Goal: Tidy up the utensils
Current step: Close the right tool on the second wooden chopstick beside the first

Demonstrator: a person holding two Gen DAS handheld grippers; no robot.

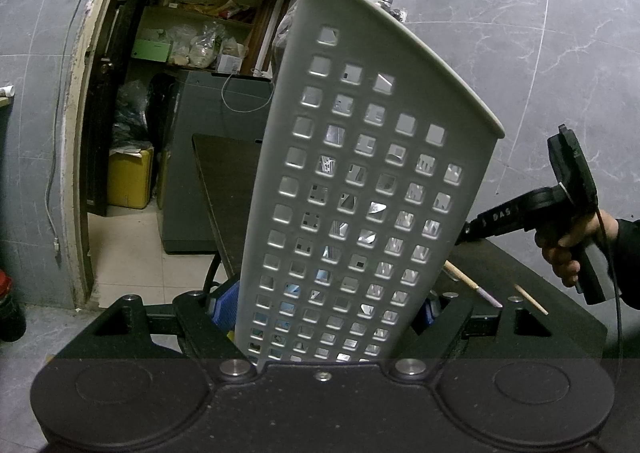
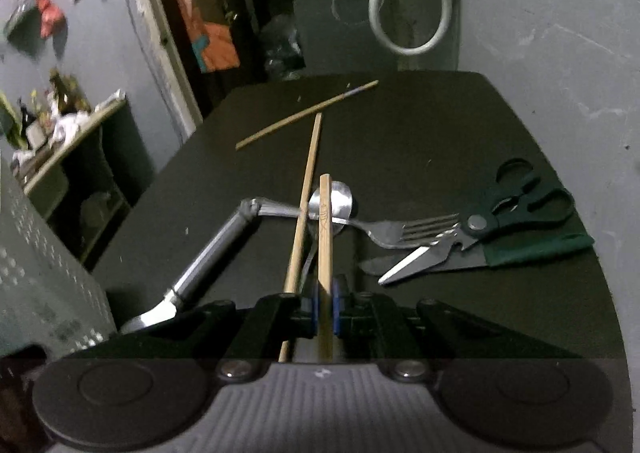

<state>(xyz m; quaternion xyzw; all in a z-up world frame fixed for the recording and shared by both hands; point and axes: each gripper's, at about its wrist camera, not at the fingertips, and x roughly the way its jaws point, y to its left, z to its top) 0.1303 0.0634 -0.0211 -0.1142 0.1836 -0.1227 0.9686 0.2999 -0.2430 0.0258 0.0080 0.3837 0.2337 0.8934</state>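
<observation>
My left gripper [image 1: 326,309] is shut on a tall white perforated utensil basket [image 1: 360,181], its blue pads pressing both side walls. Metal utensils glint through the holes. My right gripper [image 2: 325,309] is shut on a wooden chopstick [image 2: 325,229] that points forward over the dark table [image 2: 420,125]. A second chopstick [image 2: 306,189] lies just left of it, and a third [image 2: 308,113] lies farther off. Under the held chopstick are a spoon [image 2: 340,199] and a fork [image 2: 404,231]. A silver-handled utensil [image 2: 216,253] lies at the left.
Black-handled scissors [image 2: 504,221] rest on a green cloth [image 2: 552,247] at the right. The basket wall [image 2: 36,277] shows at the left edge of the right wrist view. A hand [image 1: 568,249] grips the right tool beside the basket. An open storeroom doorway [image 1: 192,53] is behind.
</observation>
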